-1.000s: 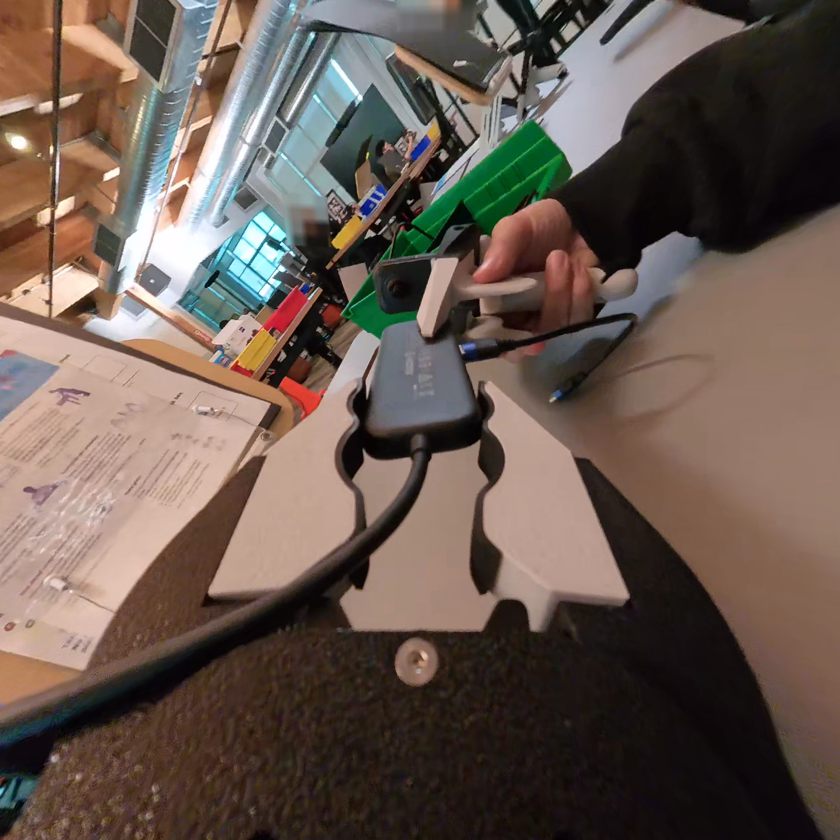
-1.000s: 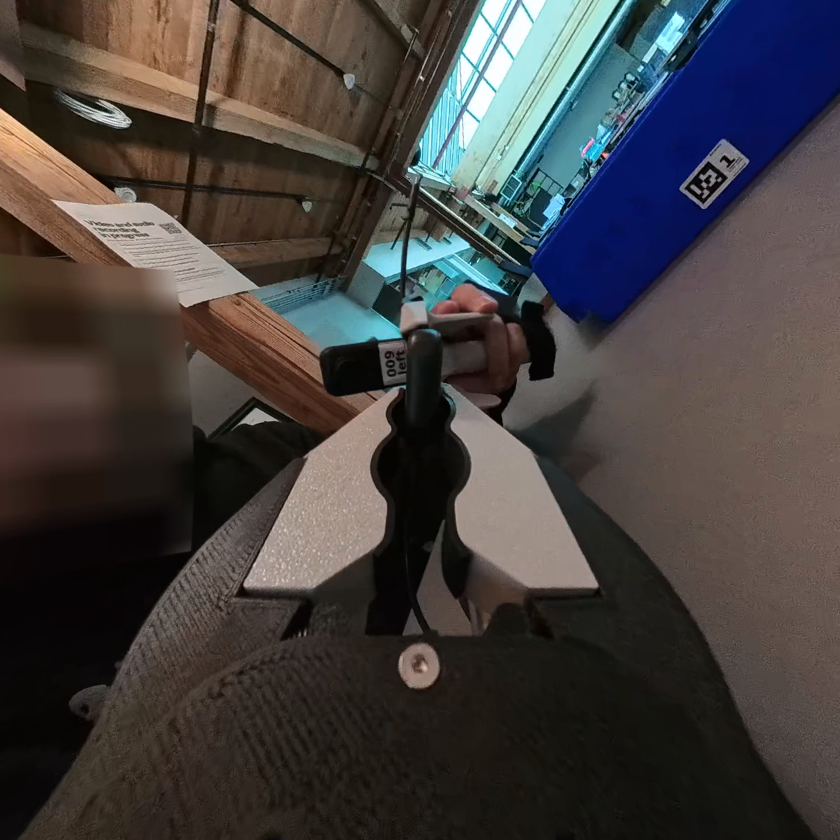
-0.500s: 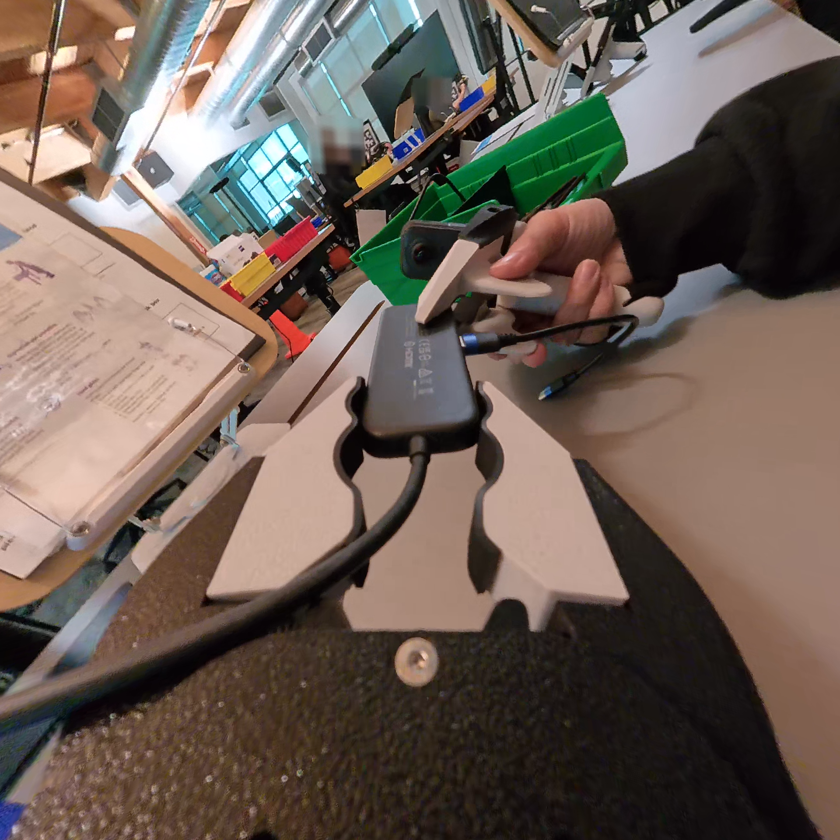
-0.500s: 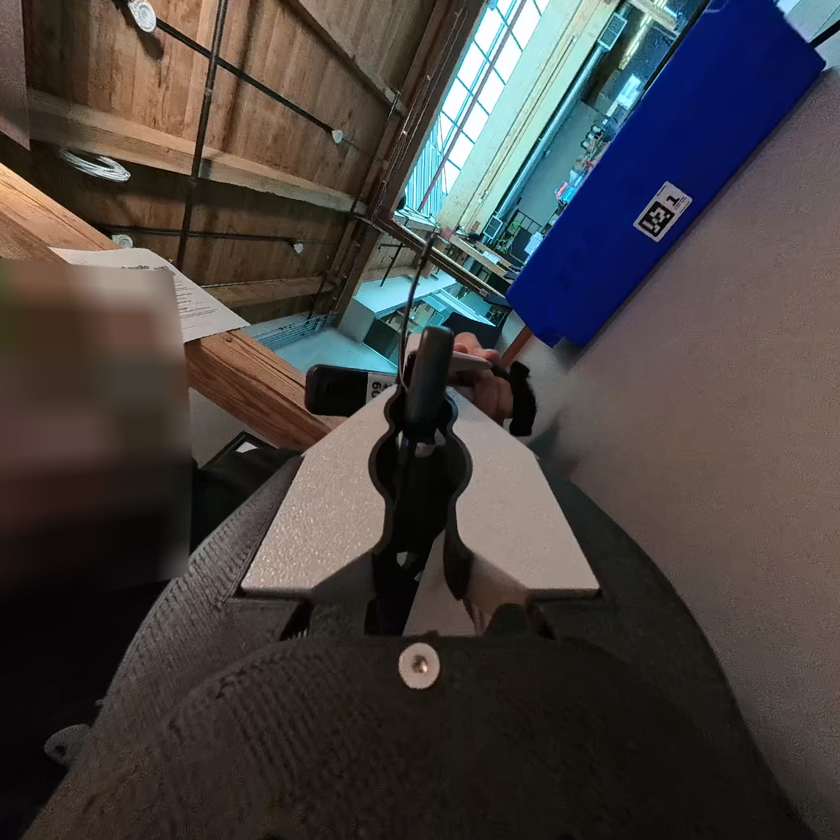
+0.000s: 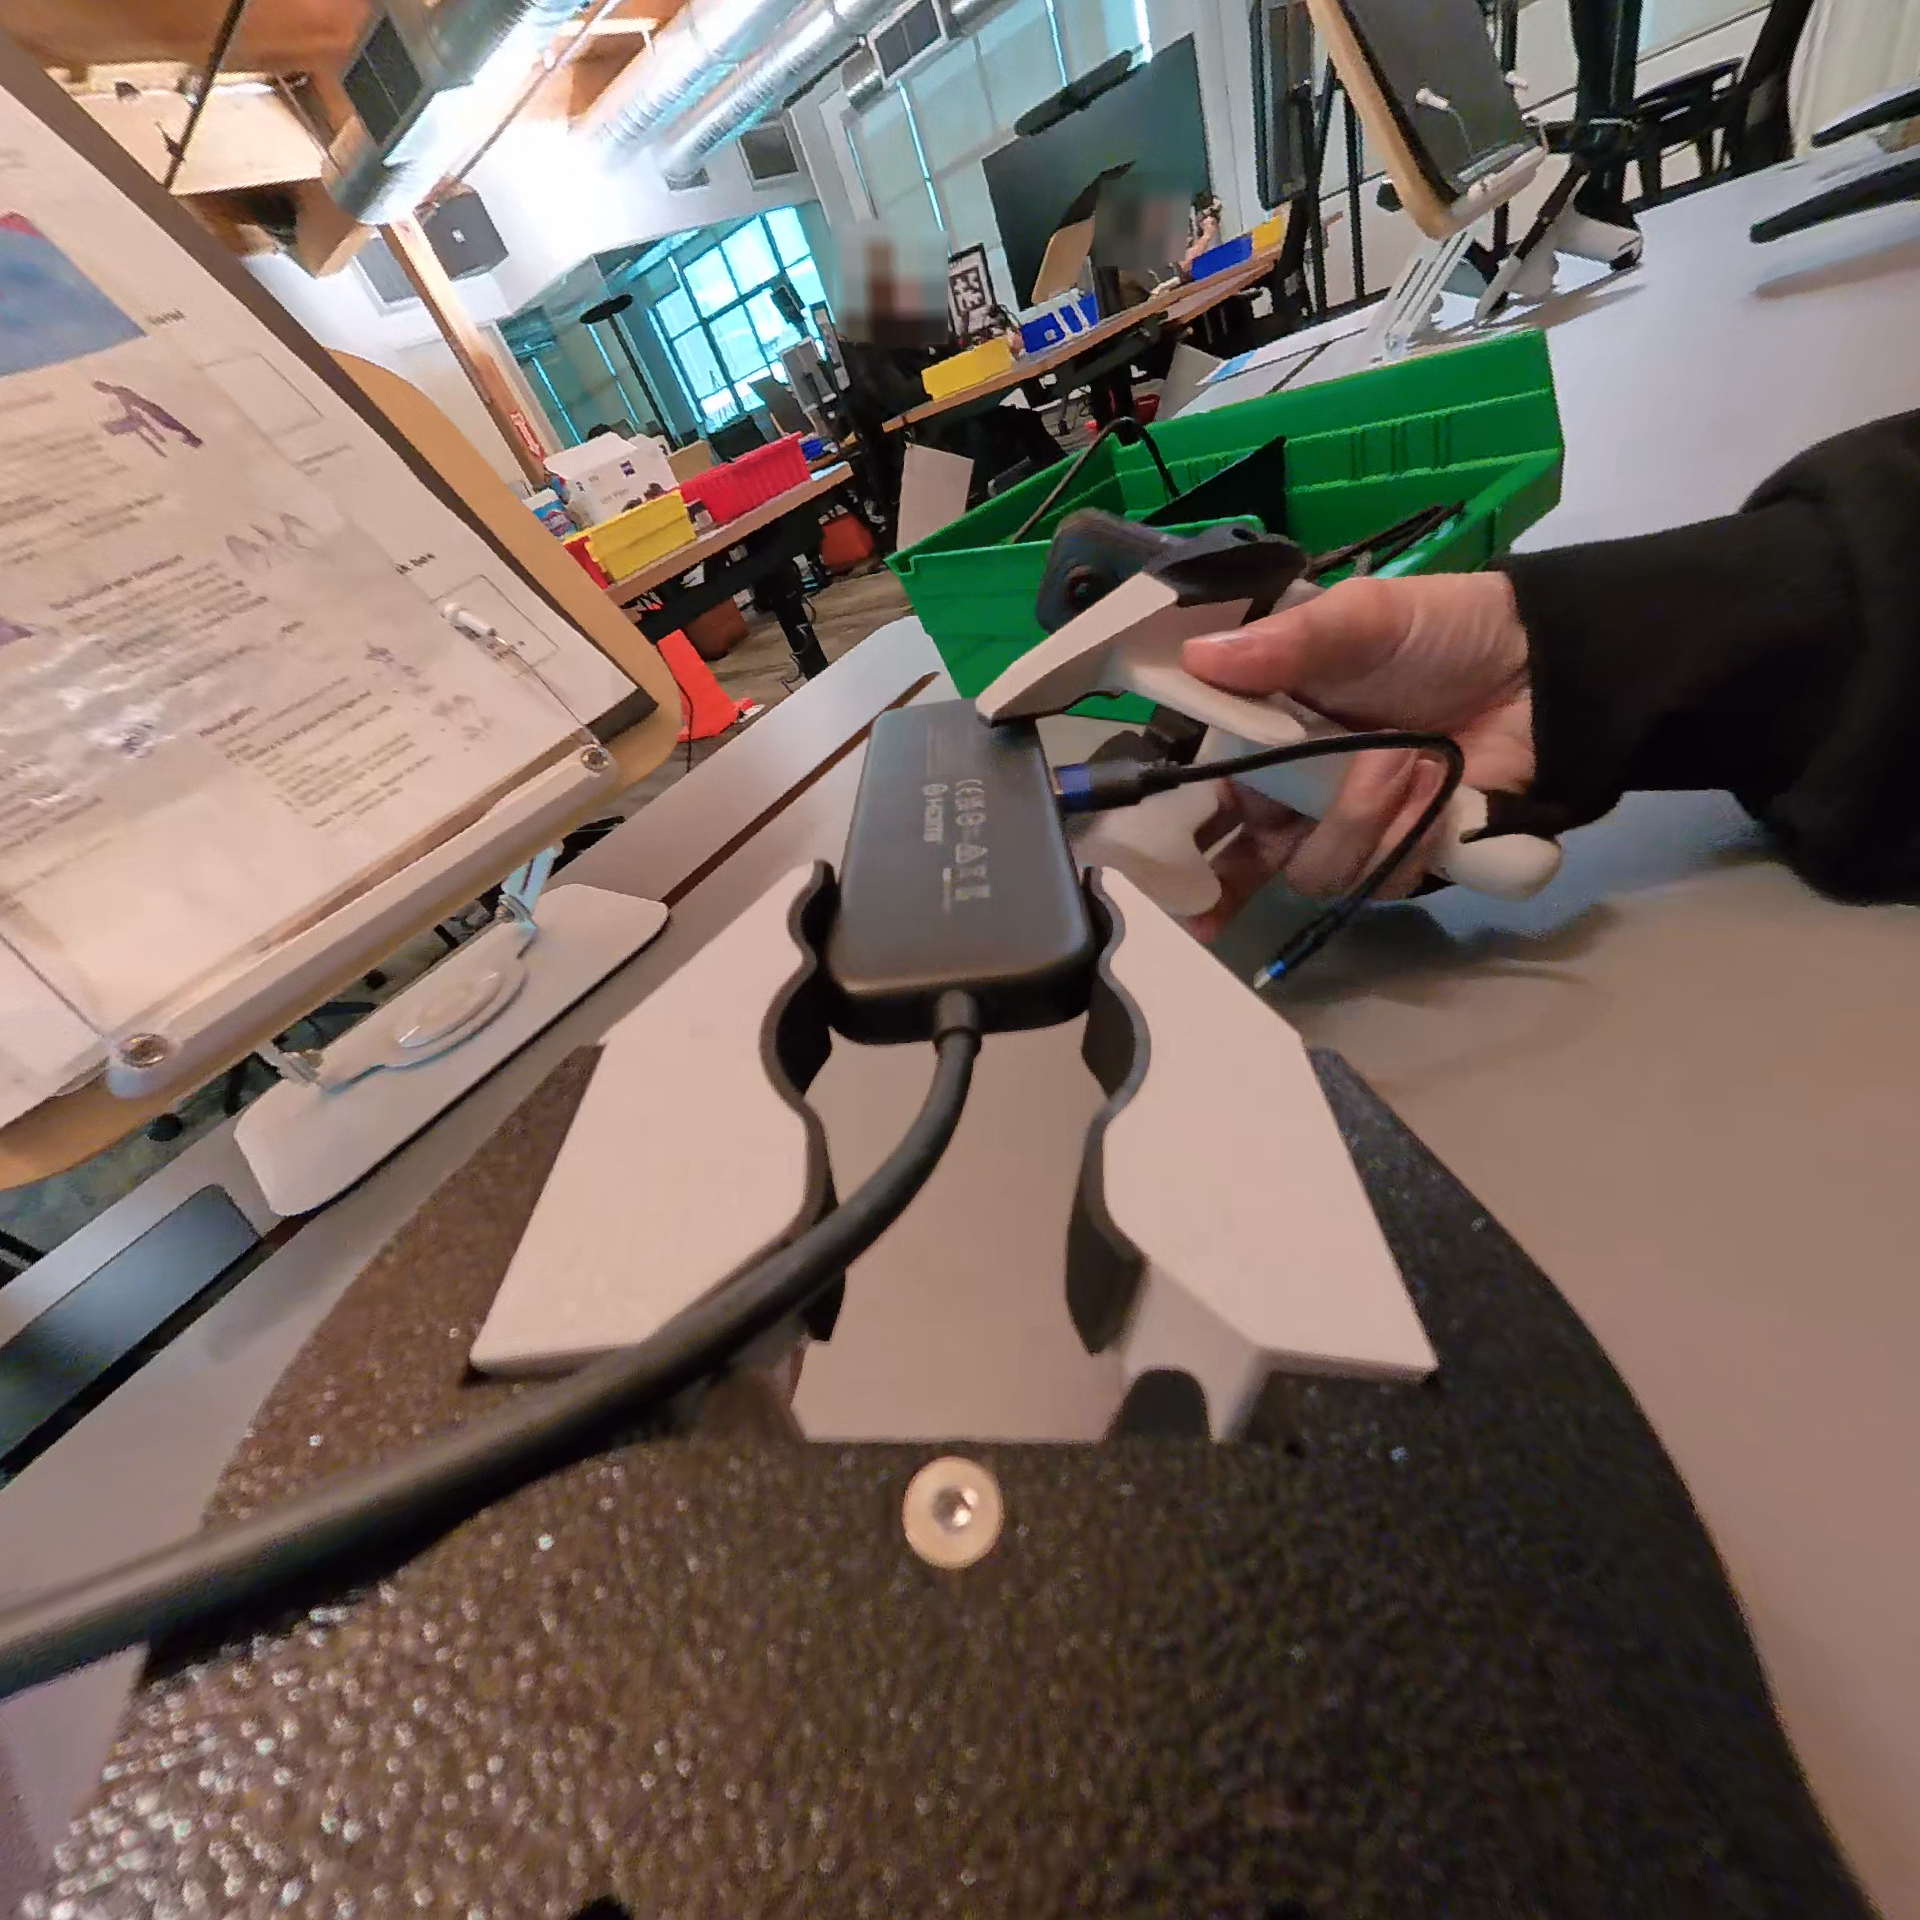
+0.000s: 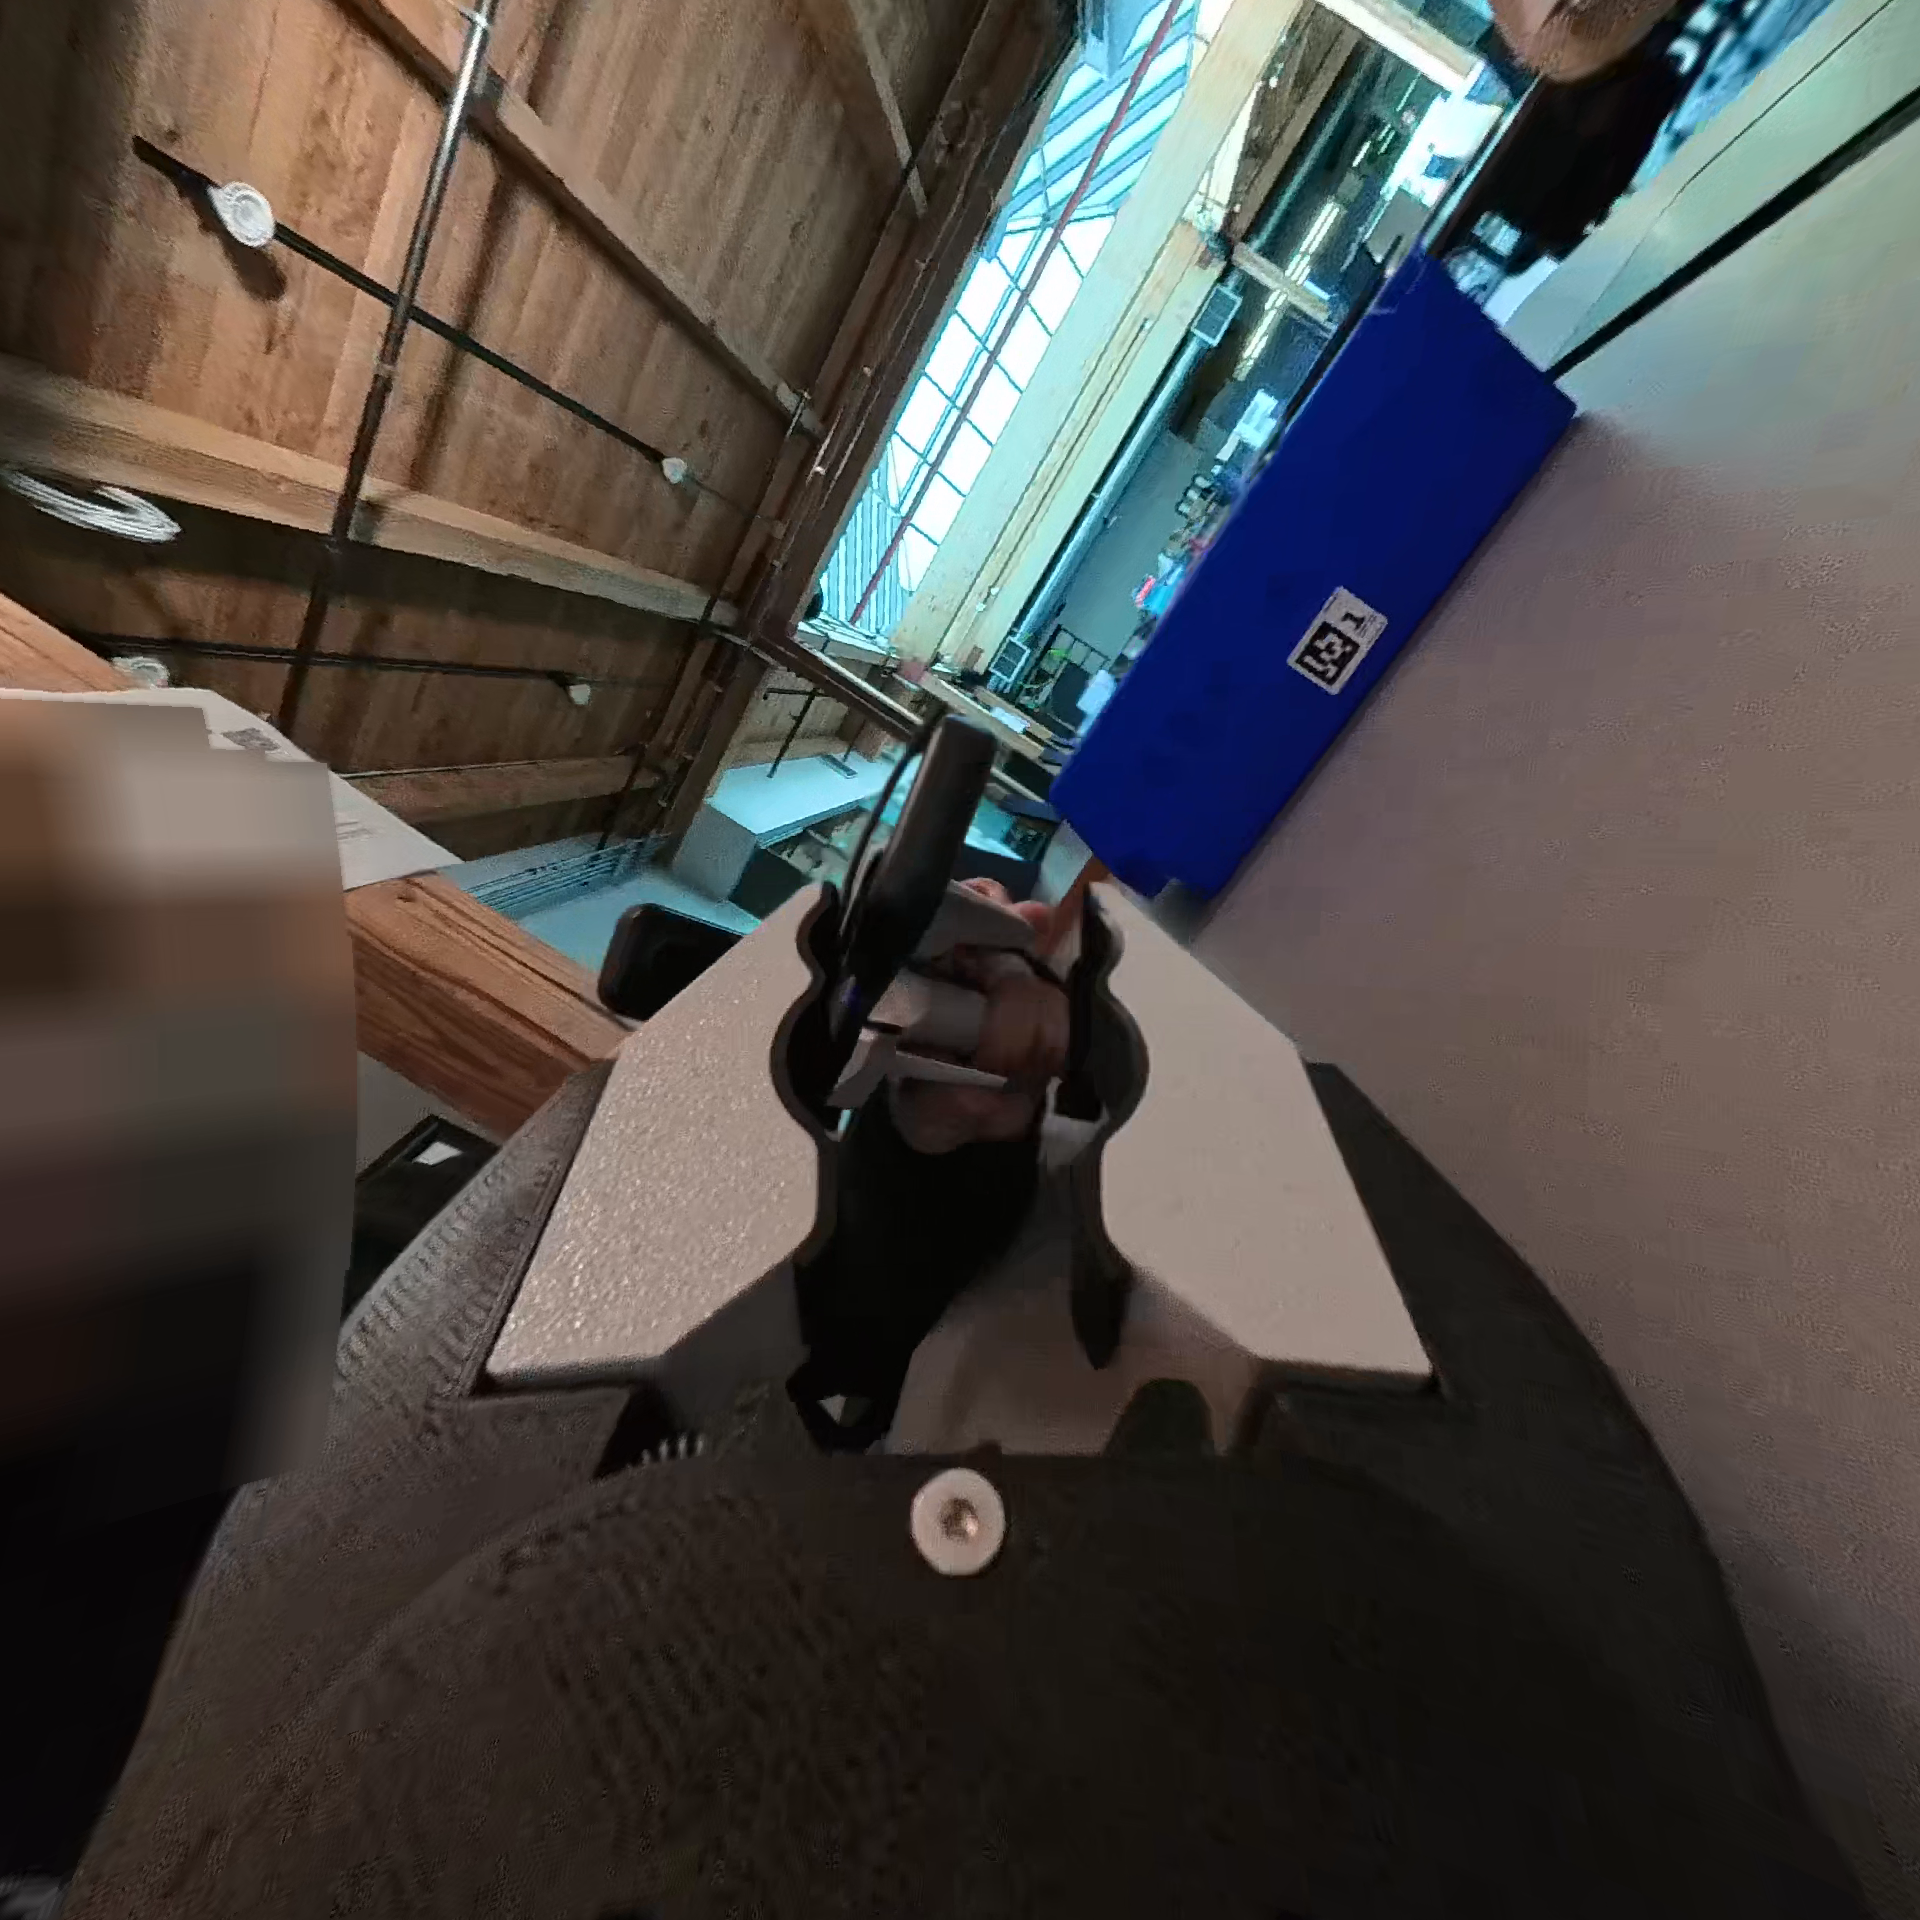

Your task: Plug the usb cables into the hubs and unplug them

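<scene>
My left gripper [image 5: 961, 914] is shut on the near end of a black USB hub [image 5: 956, 821] and holds it over the grey table [image 5: 1610, 1195]. The hub's thick black lead [image 5: 894, 1164] runs back between my fingers. A thin black USB cable has its blue-collared plug [image 5: 1101, 777] in the hub's right side; its free end [image 5: 1273, 971] hangs near the table. My right gripper [image 5: 1086, 774] is open, its fingers above and below the plug without gripping it. In the right wrist view my right gripper [image 6: 961, 914] is open and the hub [image 6: 935, 810] shows edge-on ahead.
A green bin [image 5: 1351, 457] stands behind the right gripper. A document stand with papers [image 5: 260, 623] is at the left on a white base [image 5: 457, 1029]. A blue bin [image 6: 1299, 644] sits on the table in the right wrist view. A wooden beam [image 6: 457, 987] is at the left.
My right gripper has opened and let go of the cable plug, which stays in the hub. My left gripper has kept hold of the hub and swung it more level.
</scene>
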A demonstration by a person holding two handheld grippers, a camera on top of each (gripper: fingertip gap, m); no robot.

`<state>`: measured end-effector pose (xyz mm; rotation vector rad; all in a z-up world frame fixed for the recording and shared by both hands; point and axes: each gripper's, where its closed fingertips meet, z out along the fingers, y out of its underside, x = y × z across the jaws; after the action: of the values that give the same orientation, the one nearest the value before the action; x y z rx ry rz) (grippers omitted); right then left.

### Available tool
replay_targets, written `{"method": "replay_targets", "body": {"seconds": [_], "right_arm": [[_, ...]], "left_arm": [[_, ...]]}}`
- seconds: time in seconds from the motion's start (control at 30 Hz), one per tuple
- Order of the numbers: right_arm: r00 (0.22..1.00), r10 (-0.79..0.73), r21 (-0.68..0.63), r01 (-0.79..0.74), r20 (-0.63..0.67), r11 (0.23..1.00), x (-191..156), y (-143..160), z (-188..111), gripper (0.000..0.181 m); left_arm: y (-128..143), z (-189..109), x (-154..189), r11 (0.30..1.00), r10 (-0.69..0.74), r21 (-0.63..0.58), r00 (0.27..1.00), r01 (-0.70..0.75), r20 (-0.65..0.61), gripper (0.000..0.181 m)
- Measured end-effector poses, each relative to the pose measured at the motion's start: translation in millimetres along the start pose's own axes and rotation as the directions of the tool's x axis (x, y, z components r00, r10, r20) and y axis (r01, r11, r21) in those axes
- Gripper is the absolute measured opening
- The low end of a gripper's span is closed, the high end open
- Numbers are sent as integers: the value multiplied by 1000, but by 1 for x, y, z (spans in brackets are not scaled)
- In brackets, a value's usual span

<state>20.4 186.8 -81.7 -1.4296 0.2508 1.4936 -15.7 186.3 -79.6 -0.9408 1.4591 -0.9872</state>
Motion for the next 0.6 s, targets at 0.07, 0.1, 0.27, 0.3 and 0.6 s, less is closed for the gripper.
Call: {"method": "replay_targets", "body": {"seconds": [0.07, 0.1, 0.27, 0.3, 0.6], "right_arm": [[992, -116, 7, 117, -54, 993, -4, -7, -1, 61], [976, -203, 9, 204, -75, 979, -10, -10, -1, 66], [654, -703, -60, 719, -278, 692, -37, -16, 9, 66], [583, -758, -88, 773, -293, 629, -41, -12, 15, 65], [351, -816, -184, 861, -459, 474, -14, -10, 30, 45]], "left_arm": [[-1, -1, -5, 1000, 8, 2, 1000, -8, 30, 45], [-1, -2, -9, 1000, 11, 0, 999, -11, 52, 45], [5, -5, -37, 997, 57, -58, 973, -45, 223, 46], [5, -5, -42, 998, 43, -54, 966, -31, 254, 46], [1, 1, -48, 999, -35, -7, 942, 39, 334, 46]]}}
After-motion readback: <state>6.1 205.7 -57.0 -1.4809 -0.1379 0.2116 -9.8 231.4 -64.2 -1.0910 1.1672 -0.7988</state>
